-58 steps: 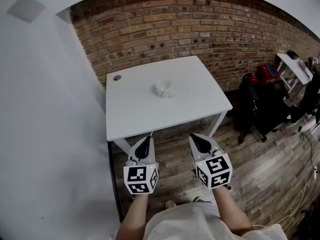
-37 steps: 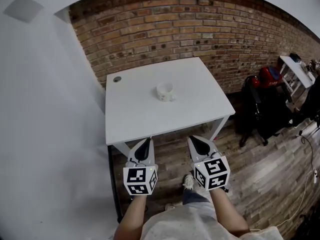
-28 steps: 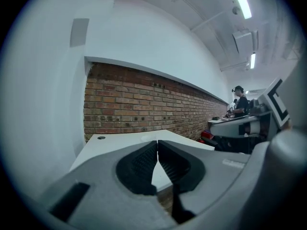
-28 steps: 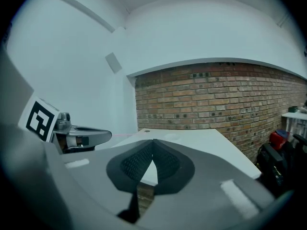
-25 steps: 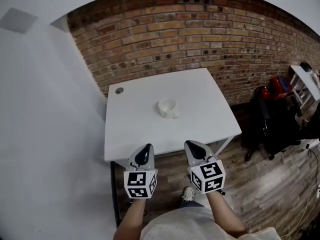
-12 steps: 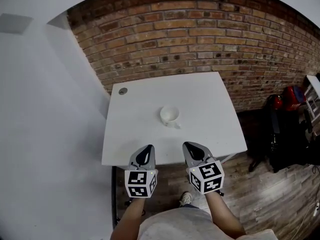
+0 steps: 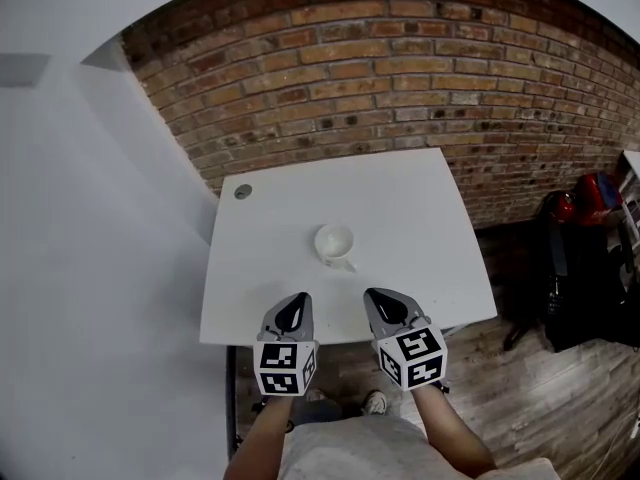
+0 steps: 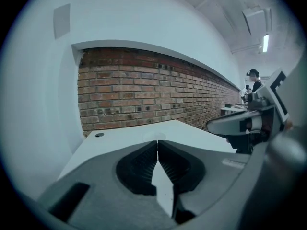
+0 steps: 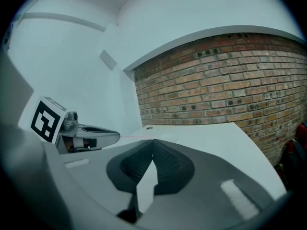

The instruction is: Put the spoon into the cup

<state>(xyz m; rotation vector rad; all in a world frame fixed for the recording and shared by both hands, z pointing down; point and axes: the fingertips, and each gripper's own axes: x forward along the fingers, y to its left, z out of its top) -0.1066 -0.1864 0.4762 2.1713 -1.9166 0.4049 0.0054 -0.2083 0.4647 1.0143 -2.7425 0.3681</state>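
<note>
A white cup [image 7: 334,240] stands near the middle of the white table [image 7: 420,208]. A small white piece [image 7: 343,264] sticks out from its near side; I cannot tell whether it is a handle or a spoon. No separate spoon shows anywhere. My left gripper [image 7: 292,302] and right gripper [image 7: 381,297] hover side by side over the table's near edge, short of the cup. Both are shut with nothing between the jaws, as the left gripper view [image 8: 157,141] and the right gripper view [image 9: 153,141] confirm.
A brick wall [image 7: 400,58] runs behind the table, and a white wall [image 7: 90,268] is on the left. A round cable hole [image 7: 243,192] sits at the table's far left corner. Dark bags with a red item [image 7: 585,203] stand on the wooden floor [image 7: 540,408] at the right.
The person has walked up to the table. Both grippers have gone from over the floor to over the table's near edge, still shut. The cup has not moved.
</note>
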